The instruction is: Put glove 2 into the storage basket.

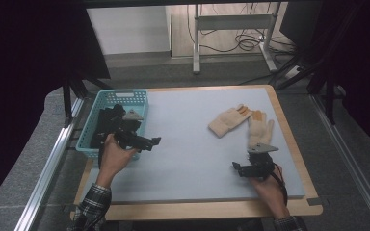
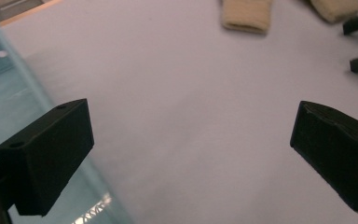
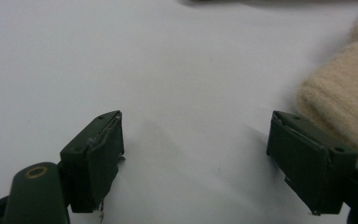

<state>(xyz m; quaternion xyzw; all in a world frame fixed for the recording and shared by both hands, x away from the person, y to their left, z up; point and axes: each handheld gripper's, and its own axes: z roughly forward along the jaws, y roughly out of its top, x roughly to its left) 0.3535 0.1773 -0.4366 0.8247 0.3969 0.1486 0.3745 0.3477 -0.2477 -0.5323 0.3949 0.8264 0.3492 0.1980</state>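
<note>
In the teal basket, black gear

On your counter the basket sits at ten o'clock, by the left edge. The two gloves lie at two o'clock, touching each other (one at eleven of the other). Your left gripper sits at the basket's five o'clock corner; your right gripper is at four o'clock, just at six of the nearer glove.
</note>
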